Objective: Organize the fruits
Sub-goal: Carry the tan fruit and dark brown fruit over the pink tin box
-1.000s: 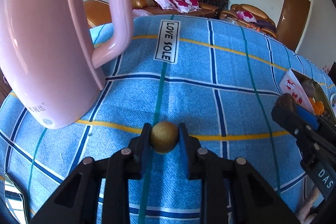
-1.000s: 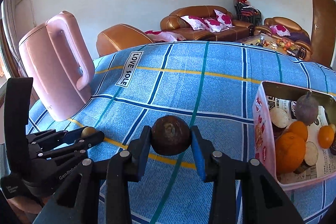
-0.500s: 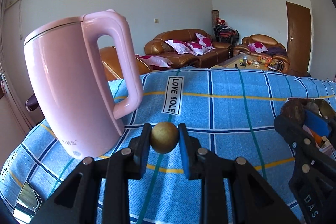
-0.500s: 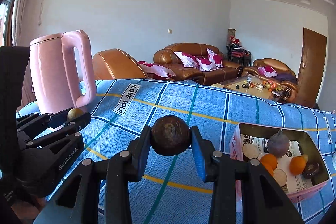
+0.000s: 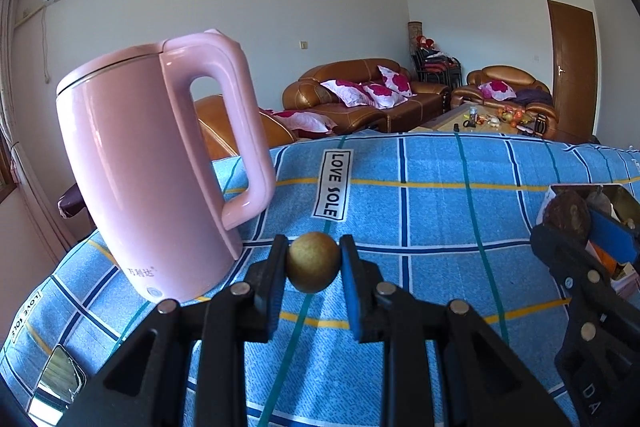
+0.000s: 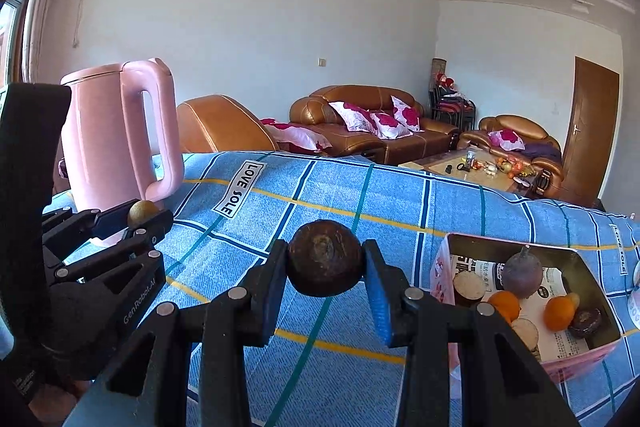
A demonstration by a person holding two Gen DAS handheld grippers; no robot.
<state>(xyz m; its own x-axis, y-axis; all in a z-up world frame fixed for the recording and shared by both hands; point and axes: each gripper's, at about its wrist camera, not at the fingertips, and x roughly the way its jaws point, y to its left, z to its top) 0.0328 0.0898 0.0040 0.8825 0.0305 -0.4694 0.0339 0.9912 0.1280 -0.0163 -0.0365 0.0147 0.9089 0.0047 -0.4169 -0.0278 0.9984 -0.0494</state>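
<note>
The right gripper (image 6: 325, 269), clenched on a dark brown round fruit (image 6: 324, 259), is nearer the pink-sided cardboard fruit box (image 6: 442, 267) lying to its right than the left gripper (image 5: 313, 263), which is pinching a small tan round fruit (image 5: 313, 262)

My left wrist camera looks low across the cloth (image 5: 440, 223), kettle (image 5: 148, 167) close at ten o'clock. My right wrist camera sits rightward, box (image 6: 576, 259) near at four o'clock. Both share kettle, cloth and sofa (image 6: 360, 123) at twelve.
</note>
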